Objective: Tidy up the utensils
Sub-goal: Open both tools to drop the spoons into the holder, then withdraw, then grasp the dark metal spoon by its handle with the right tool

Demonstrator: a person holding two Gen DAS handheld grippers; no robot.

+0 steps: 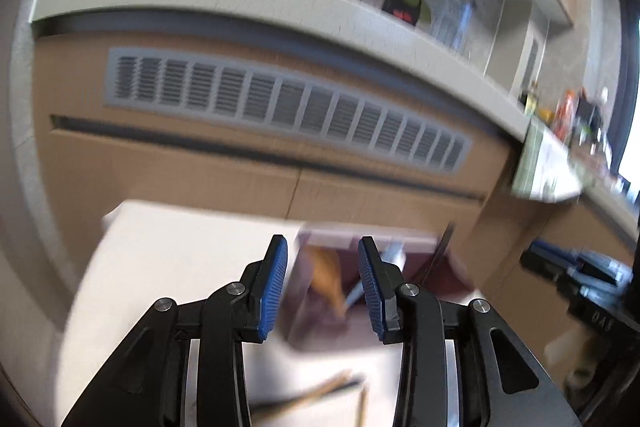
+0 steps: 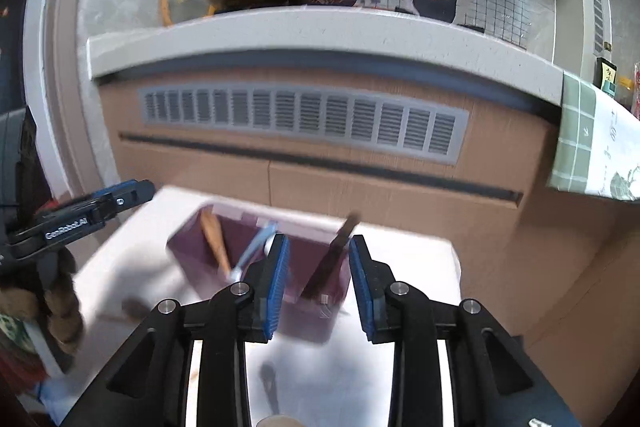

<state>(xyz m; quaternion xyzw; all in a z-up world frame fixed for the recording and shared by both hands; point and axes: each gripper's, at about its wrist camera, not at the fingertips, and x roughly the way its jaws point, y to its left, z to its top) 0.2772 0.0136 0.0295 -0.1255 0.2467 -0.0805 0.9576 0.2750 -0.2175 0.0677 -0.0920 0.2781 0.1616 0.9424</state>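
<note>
Already the mauve plastic utensil caddy (image 2: 256, 267), holding a wooden spatula (image 2: 214, 241), a pale-blue-handled utensil (image 2: 256, 245) and a dark-handled one (image 2: 334, 255), sits on the small white counter (image 2: 160, 267). Both the right hand-held gripper (image 2: 318, 283) and the left hand-held gripper (image 1: 322, 291) hover spread and empty, so a careless reach could tip the light caddy or knock the loose wooden chopsticks (image 1: 320, 393) off the edge.

Both wrist views toward shared utensil caddy (image 1: 360, 287).

My left gripper (image 1: 322, 283) is held level with its jaws apart, nothing between the blue ribbed pads (image 1: 274, 287). My right gripper (image 2: 318, 285) points forward the same way, jaws parted and pads (image 2: 278, 287) bare. In the right wrist view my left gripper shows at the left edge, well apart from my right.
</note>
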